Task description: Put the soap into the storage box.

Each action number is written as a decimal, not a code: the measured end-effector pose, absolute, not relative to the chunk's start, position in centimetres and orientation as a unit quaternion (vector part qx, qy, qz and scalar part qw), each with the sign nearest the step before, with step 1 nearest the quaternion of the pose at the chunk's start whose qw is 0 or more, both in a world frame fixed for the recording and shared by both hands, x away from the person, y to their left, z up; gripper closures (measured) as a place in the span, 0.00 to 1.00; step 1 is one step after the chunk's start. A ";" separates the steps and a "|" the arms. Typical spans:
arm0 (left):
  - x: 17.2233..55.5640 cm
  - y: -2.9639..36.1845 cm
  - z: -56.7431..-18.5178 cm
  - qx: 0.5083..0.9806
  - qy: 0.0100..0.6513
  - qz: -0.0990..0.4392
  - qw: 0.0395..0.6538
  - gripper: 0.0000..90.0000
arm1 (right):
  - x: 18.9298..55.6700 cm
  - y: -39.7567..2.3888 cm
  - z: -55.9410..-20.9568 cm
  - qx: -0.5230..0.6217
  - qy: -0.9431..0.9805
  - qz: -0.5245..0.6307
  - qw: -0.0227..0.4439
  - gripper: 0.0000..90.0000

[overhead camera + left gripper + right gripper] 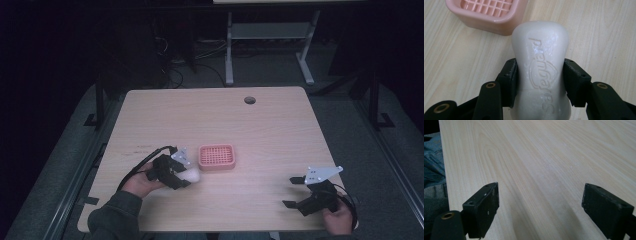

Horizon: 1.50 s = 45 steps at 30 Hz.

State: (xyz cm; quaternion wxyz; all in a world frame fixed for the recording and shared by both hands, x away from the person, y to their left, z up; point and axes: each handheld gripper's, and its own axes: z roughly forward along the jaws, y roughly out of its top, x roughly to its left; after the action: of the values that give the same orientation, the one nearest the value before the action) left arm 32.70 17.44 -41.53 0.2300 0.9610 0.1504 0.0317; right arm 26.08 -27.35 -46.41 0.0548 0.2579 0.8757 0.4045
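Note:
A white bar of soap [541,62] with raised lettering sits clamped between the jaws of my left gripper [539,80], just above the wooden table [280,130]. In the high view the soap [192,175] pokes out of the left gripper [176,172] just left of and in front of a pink soap dish [216,156] with a grid top. The dish's corner [489,12] lies just beyond the soap. My right gripper [294,192] rests near the front right of the table, jaws wide apart with nothing between them [541,205].
A round cable hole [250,100] sits near the table's far edge. The front edge of the table and blue denim fabric [432,167] lie to the left in the right gripper view. White desk legs [230,45] stand on the floor beyond.

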 end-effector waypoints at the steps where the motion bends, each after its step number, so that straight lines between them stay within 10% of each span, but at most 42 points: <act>1: 32.8 17.4 -41.5 0.961 0.149 0.033 0.231 0.55 | 26.1 -27.4 -46.4 0.258 0.875 0.405 0.055 0.16; 45: 35.4 15.0 -39.5 0.964 0.129 0.034 0.231 0.55 | 26.0 -27.6 -46.3 0.257 0.871 0.414 0.057 0.16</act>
State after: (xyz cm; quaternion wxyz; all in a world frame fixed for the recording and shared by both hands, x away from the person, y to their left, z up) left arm 35.41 14.97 -39.50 0.2308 0.9638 0.1295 0.0339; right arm 25.96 -27.60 -46.28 0.0570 0.2565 0.8713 0.4144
